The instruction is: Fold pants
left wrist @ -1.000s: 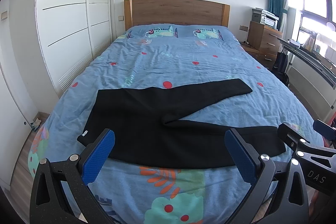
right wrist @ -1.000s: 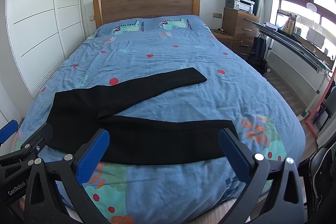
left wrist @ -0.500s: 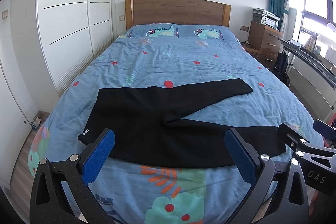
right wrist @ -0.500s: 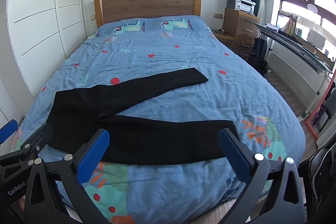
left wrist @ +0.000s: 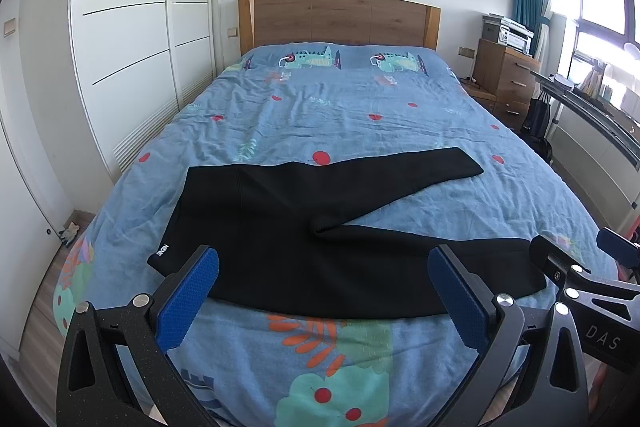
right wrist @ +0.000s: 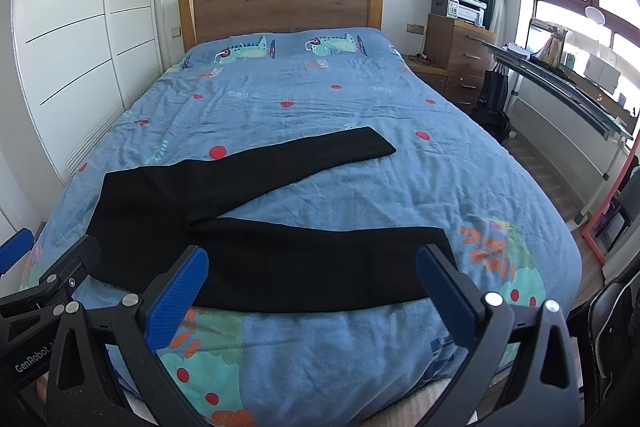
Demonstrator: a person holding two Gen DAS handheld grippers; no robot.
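Pants (left wrist: 288,239), black and unfolded, lie flat on the blue bedspread (left wrist: 352,115) just beyond both grippers. Left gripper (left wrist: 324,301) and right gripper (right wrist: 312,291) hover with jaws spread wide, holding nothing. Long axis runs crosswise: waistband left, legs splayed rightward, the far leg angling toward the headboard (left wrist: 340,21).

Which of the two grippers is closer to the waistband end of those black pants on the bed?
Left. The left gripper hangs open over the near edge of the pants beside the waistband; the right gripper, also open, sits toward the near leg's cuff.
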